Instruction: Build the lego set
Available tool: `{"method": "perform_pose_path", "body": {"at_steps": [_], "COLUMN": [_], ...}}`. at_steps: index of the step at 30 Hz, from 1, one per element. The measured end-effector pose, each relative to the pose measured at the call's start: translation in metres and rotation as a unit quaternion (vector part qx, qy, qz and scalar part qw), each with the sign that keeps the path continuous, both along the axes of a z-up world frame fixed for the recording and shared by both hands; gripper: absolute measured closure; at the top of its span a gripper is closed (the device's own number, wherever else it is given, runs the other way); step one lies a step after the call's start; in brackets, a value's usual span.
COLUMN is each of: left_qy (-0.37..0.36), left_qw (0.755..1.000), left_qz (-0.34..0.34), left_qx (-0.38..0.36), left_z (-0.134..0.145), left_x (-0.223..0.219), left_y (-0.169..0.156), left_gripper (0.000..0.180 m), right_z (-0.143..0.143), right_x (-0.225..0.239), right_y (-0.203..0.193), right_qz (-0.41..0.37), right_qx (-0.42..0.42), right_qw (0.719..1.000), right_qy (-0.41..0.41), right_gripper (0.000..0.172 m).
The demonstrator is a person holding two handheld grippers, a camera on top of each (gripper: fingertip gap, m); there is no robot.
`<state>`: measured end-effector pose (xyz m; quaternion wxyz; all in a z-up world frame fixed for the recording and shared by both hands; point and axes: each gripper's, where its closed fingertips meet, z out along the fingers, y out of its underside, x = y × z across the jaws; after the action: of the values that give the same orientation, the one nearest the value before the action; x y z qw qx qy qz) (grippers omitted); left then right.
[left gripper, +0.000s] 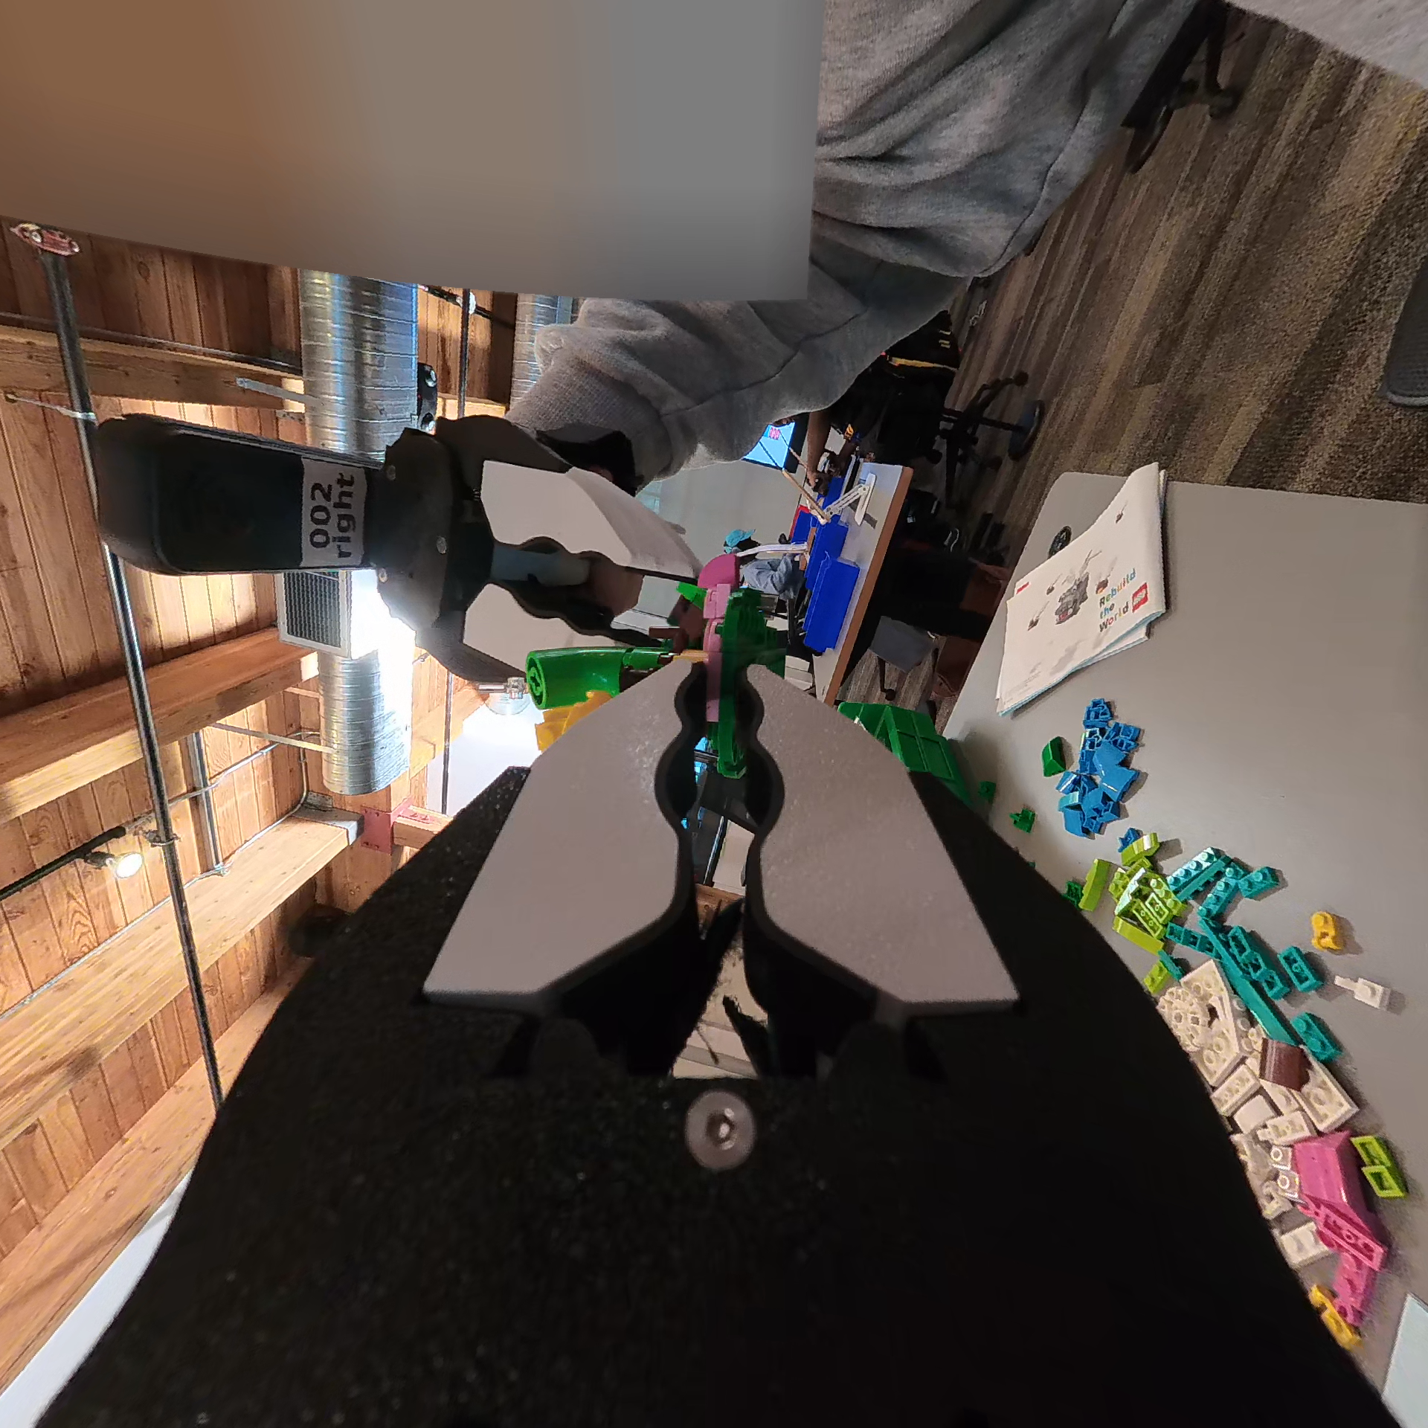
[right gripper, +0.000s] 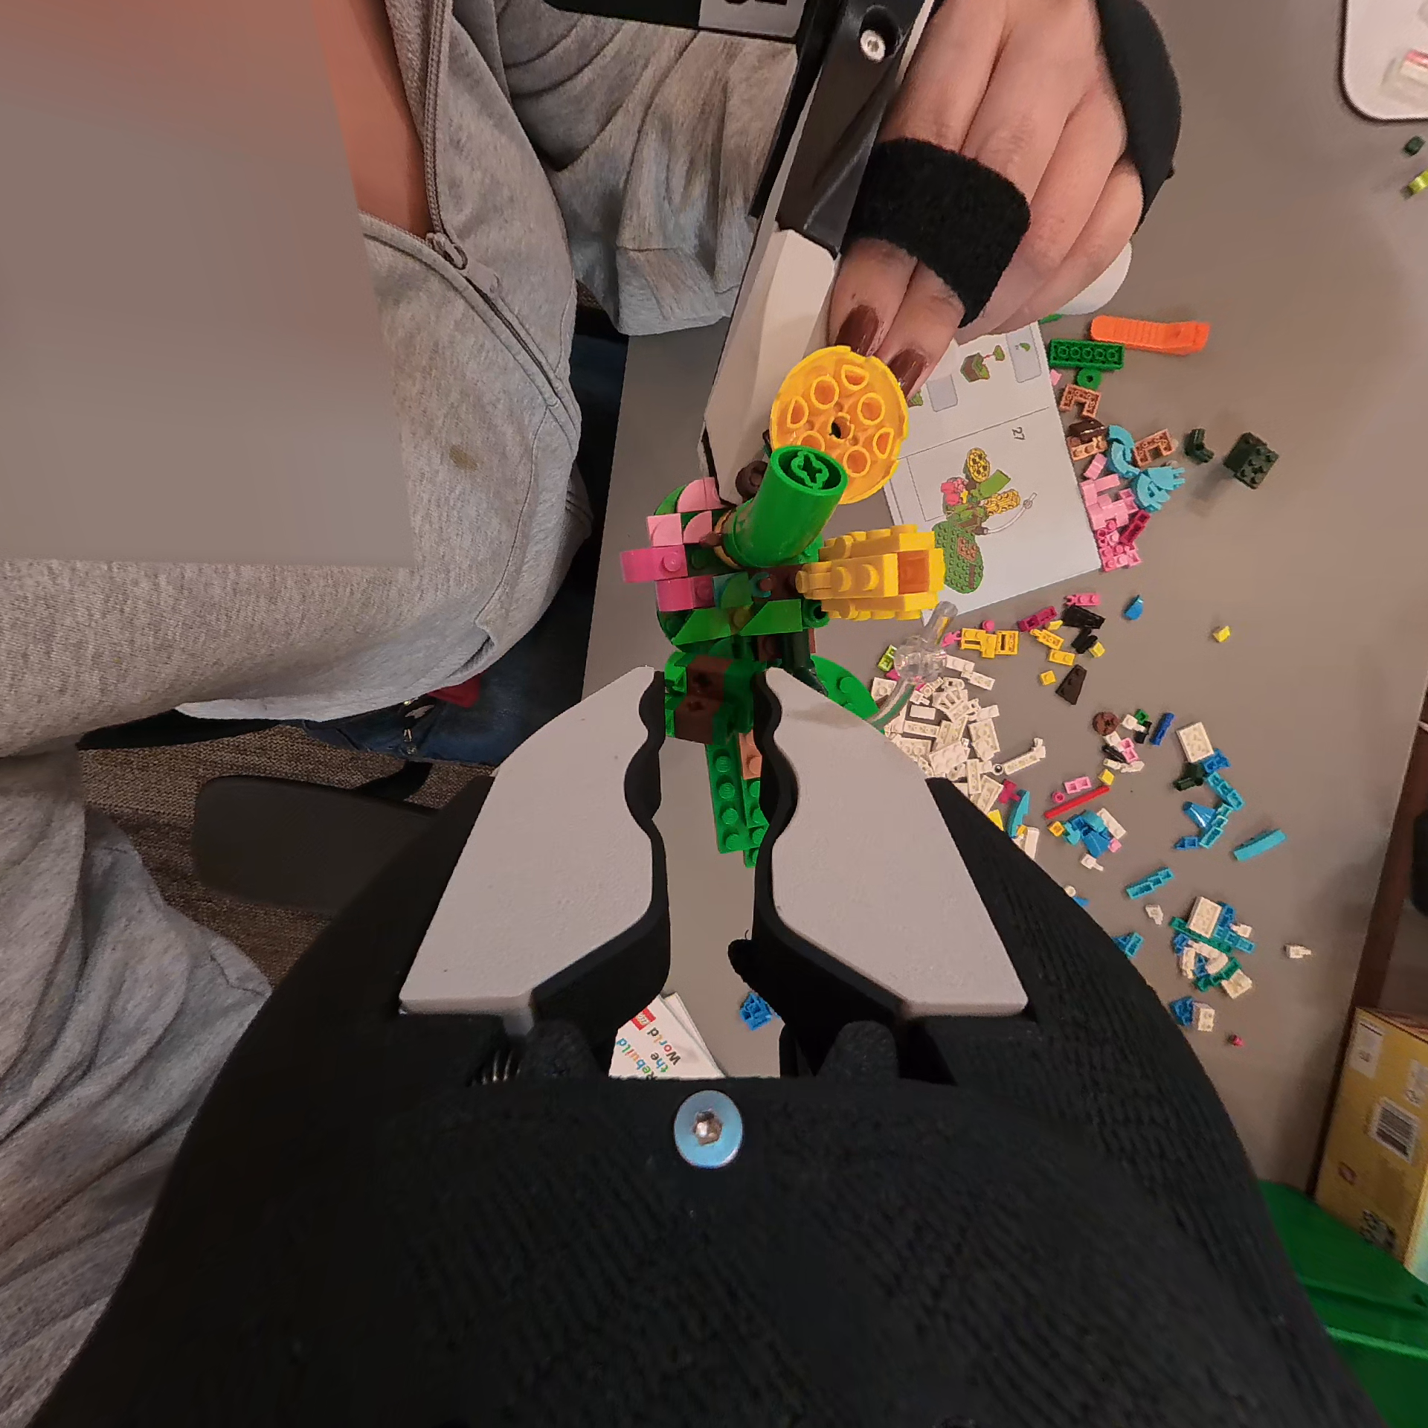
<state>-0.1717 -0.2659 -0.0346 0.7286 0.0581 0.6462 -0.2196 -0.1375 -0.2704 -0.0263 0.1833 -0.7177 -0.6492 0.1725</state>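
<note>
A brick model is held in the air between the two tools, above the edge of the grey bench. The right tool is closed on the model's lower part: its grey fingers press from both sides on a block of green and brown bricks, and a green studded plate runs back between them toward the camera. The model's long axis lies straight ahead along this tool's fingers.

The left tool comes in from the far side. From its own view its fingers are nearly shut on a thin pink-and-green edge of the model, pinched at the very tips. In the right view this tool's white finger meets the model beside the pink bricks, with a hand in a black strap behind it.

Both tools are at the model; neither is nearer.

A green tube, smooth and round with a cross-shaped socket, sticks out toward the right camera. Behind it stands a yellow disc pierced with round holes; to its right, a knobbly yellow cluster. All is hard, glossy plastic with studs.

On the bench lie loose bricks in white, pink, blue and teal, an open booklet and an orange wedge.
</note>
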Motion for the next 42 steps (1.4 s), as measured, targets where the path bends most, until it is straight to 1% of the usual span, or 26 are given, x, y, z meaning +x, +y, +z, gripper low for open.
{"method": "perform_pose_path", "body": {"at_steps": [7, 16, 21, 24, 26, 28, 31, 33, 34, 35, 37, 40, 42], "left_qy": [0.002, 0.009, 0.006, 0.003, 0.002, 0.002, 0.005, 0.008, 0.01, 0.012, 0.014, 0.019, 0.023], "left_qw": [1.0, 1.0, 1.0, 0.998, 0.997, 0.997, 0.997, 0.997, 0.997, 0.997, 0.997, 0.997, 0.997], "left_qz": [-0.002, -0.004, 0.028, 0.057, 0.071, 0.077, 0.075, 0.074, 0.074, 0.075, 0.074, 0.071, 0.071], "left_qx": [-0.001, 0.009, 0.013, 0.017, 0.02, 0.022, 0.024, 0.027, 0.029, 0.03, 0.03, 0.027, 0.026], "left_z": [-0.001, -0.005, -0.004, -0.003, -0.003, -0.003, -0.004, -0.006, -0.007, -0.007, -0.009, -0.011, -0.012], "left_x": [0.0, 0.003, 0.002, 0.0, 0.0, -0.001, 0.0, 0.002, 0.003, 0.003, 0.005, 0.007, 0.008], "left_y": [-0.001, -0.006, 0.01, 0.024, 0.031, 0.033, 0.031, 0.029, 0.028, 0.028, 0.027, 0.027, 0.028], "left_gripper": [0.175, 0.175, 0.174, 0.175, 0.174, 0.174, 0.174, 0.174, 0.174, 0.174, 0.174, 0.174, 0.174], "right_z": [0.001, -0.003, 0.0, -0.011, -0.034, -0.074, -0.148, -0.192, -0.209, -0.222, -0.237, -0.249, -0.252], "right_x": [-0.003, -0.005, 0.001, 0.02, 0.037, 0.052, 0.065, 0.081, 0.087, 0.09, 0.09, 0.099, 0.102], "right_y": [0.0, -0.005, -0.001, 0.003, 0.009, 0.01, 0.001, -0.001, -0.003, -0.004, -0.007, -0.008, -0.007], "right_qz": [0.008, 0.019, 0.002, -0.041, -0.09, -0.133, -0.196, -0.234, -0.249, -0.26, -0.277, -0.292, -0.303], "right_qx": [0.008, -0.018, 0.02, 0.063, 0.091, 0.089, 0.02, 0.0, -0.006, -0.012, -0.03, -0.021, -0.019], "right_qw": [1.0, 1.0, 1.0, 0.997, 0.992, 0.986, 0.98, 0.971, 0.967, 0.964, 0.959, 0.953, 0.949], "right_qy": [0.005, 0.007, 0.01, -0.003, -0.02, -0.037, -0.032, -0.052, -0.06, -0.058, -0.042, -0.073, -0.084], "right_gripper": [0.153, 0.153, 0.152, 0.152, 0.153, 0.153, 0.153, 0.152, 0.152, 0.152, 0.153, 0.153, 0.152]}}
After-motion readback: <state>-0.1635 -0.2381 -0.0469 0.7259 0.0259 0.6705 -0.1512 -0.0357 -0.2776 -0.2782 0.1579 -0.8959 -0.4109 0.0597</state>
